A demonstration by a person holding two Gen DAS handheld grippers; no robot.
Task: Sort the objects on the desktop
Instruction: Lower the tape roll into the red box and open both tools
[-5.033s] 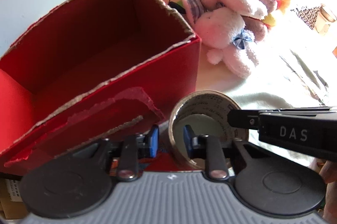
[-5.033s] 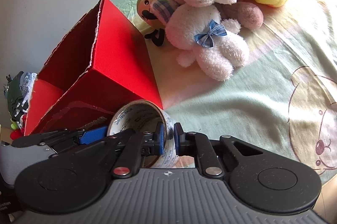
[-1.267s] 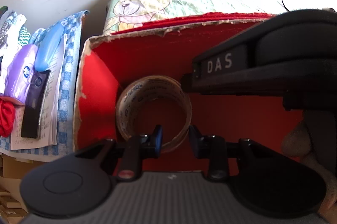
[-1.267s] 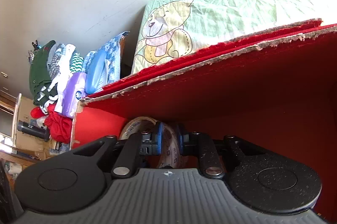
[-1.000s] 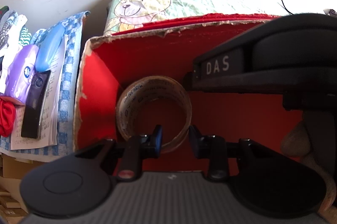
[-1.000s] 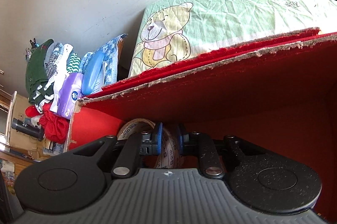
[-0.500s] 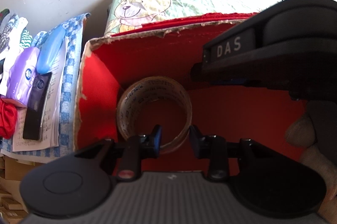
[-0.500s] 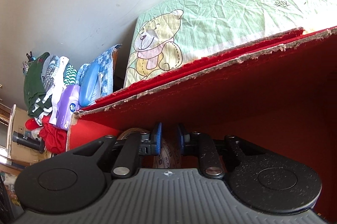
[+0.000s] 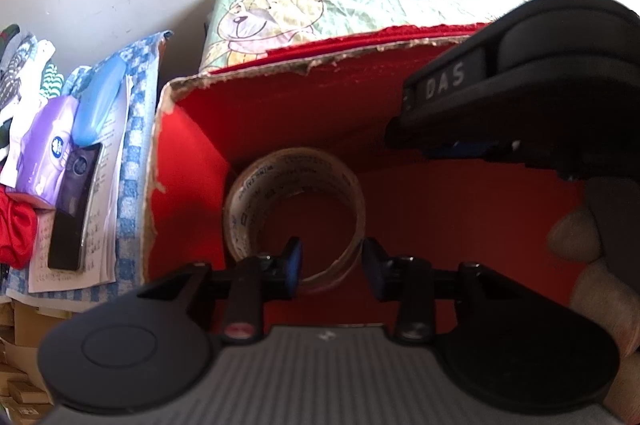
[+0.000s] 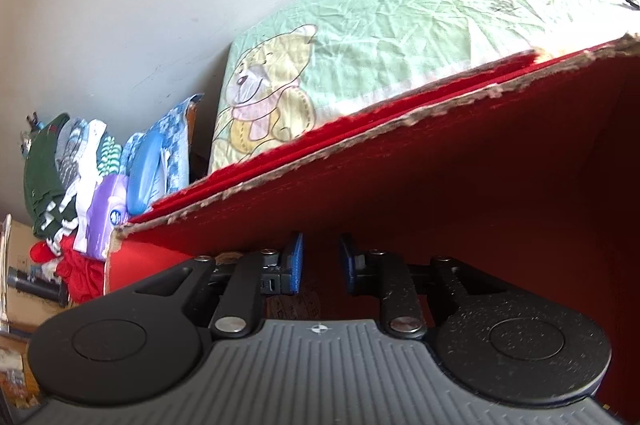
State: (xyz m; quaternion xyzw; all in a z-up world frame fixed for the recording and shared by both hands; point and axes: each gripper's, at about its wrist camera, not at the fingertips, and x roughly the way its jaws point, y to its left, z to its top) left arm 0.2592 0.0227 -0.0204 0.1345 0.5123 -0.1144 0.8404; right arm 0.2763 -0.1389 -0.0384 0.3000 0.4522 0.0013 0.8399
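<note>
Sorting stage: tape roll (image 9: 294, 209) resting inside red box (image 9: 188, 161).
Left tongs (image 9: 331, 263): parted, straddling roll rim, not clamped.
Right tongs (image 10: 320, 263): parted, empty.
Remaining: none visible here.

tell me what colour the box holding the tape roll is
Red, with torn, pale cardboard edges; the box shows best in the left wrist view.

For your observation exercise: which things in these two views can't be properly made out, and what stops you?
- Tape roll: left wrist view, near edge behind the left hand-held gripper; right wrist view, almost all behind the right hand-held gripper.
- Red box: right end cut off, both views.
- Roll's print: too small.
</note>
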